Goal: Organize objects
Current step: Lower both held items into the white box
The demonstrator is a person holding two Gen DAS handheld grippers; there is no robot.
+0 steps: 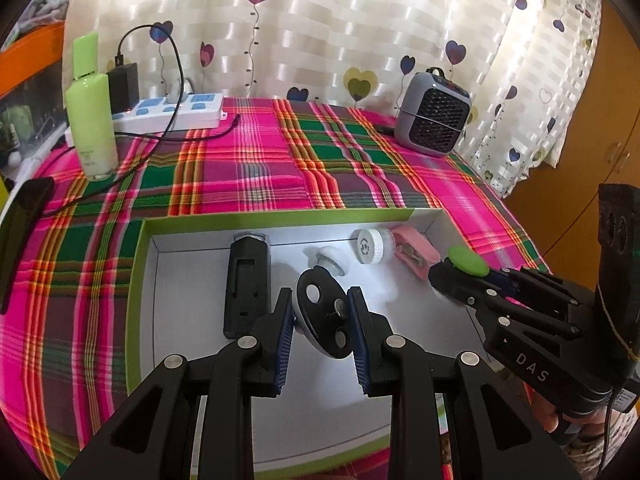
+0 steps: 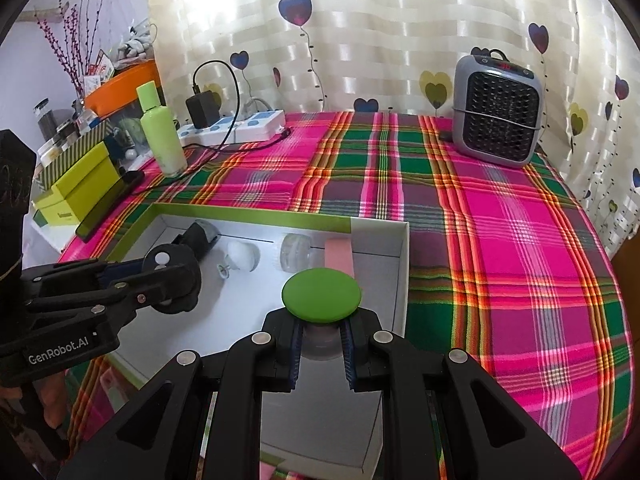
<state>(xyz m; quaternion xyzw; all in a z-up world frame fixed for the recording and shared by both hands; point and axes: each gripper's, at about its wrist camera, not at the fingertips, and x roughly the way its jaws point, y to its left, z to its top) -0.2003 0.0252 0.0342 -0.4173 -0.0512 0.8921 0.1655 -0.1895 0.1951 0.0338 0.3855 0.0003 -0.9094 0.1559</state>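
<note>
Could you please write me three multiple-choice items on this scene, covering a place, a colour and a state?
1. Where does the pink case lie?
A. in the white box
B. on the plaid cloth
C. beside the heater

2. What colour is the cap above the right gripper?
A. orange
B. green
C. blue

3. What is the left gripper doing?
A. standing empty
B. lying down
C. clamping a black disc

Key: 1 A, it sits inside the box walls; 2 B, its top is plainly green; 3 C, both pads press the disc.
</note>
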